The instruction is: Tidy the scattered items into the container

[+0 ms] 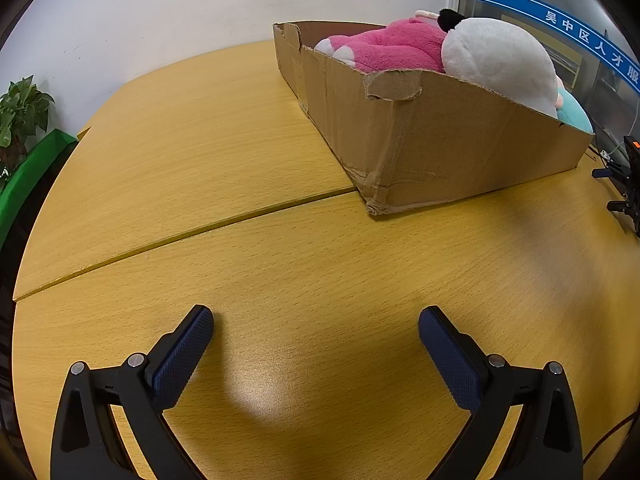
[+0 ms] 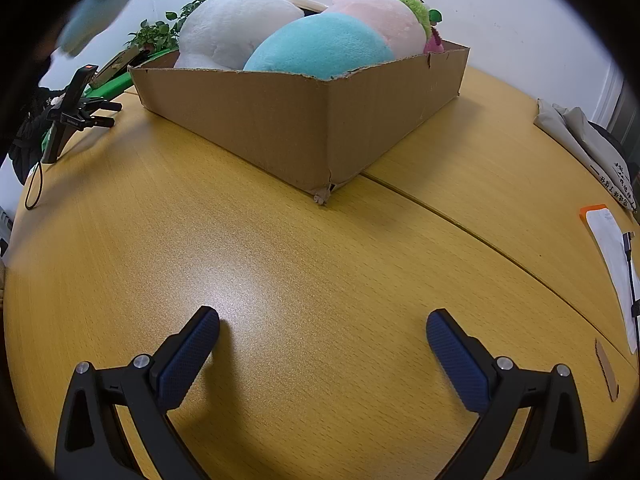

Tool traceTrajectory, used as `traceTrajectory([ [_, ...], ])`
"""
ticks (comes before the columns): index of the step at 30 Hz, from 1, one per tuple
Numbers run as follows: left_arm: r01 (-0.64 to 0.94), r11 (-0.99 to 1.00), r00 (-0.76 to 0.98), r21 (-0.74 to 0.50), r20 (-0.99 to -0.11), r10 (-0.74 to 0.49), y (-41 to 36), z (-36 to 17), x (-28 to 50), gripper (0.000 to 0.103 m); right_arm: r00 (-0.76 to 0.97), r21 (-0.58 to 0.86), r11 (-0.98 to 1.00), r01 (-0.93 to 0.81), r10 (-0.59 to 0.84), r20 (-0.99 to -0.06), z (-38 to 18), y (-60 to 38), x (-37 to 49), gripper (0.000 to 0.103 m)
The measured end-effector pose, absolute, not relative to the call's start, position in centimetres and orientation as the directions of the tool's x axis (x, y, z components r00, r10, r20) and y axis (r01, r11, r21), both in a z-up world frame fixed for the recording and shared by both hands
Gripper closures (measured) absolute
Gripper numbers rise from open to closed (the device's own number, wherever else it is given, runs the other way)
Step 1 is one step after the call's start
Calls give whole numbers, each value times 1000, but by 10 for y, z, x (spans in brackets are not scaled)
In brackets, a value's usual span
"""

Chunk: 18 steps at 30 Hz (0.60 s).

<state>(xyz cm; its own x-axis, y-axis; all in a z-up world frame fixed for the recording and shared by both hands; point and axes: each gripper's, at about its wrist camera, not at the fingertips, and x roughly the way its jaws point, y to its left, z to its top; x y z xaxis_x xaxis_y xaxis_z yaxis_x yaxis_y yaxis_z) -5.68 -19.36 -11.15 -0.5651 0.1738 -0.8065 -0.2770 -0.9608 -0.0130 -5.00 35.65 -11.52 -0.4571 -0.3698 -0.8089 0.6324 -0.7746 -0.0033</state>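
A shallow cardboard box (image 1: 460, 152) sits on the wooden table (image 1: 280, 264), up and to the right of my left gripper (image 1: 316, 324). Inside it lie a pink plush toy (image 1: 392, 46) and a white plush toy (image 1: 500, 60), with a bit of teal plush (image 1: 576, 114) at the far right. My left gripper is open and holds nothing. In the right wrist view the cardboard box (image 2: 280, 120) stands ahead, filled with a white plush (image 2: 232, 28), a teal plush (image 2: 320, 46) and a pale pink plush (image 2: 384, 20). My right gripper (image 2: 323, 326) is open and empty, low over the table (image 2: 304, 264).
A potted plant (image 1: 22, 108) and green cloth (image 1: 32, 172) stand at the table's left edge. The other gripper (image 2: 76, 108) shows at the left of the right wrist view. A grey cloth bag (image 2: 588, 148), white paper (image 2: 616, 264) and a black cable lie at the right.
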Motion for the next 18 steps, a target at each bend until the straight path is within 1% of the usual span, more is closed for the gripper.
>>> traceTrajectory([
  [18,-277,-961,-565,-13,-806,173,-193,-111,-58,0,-458,-4,-776,631,-368,-809,-115,355,-50,0],
])
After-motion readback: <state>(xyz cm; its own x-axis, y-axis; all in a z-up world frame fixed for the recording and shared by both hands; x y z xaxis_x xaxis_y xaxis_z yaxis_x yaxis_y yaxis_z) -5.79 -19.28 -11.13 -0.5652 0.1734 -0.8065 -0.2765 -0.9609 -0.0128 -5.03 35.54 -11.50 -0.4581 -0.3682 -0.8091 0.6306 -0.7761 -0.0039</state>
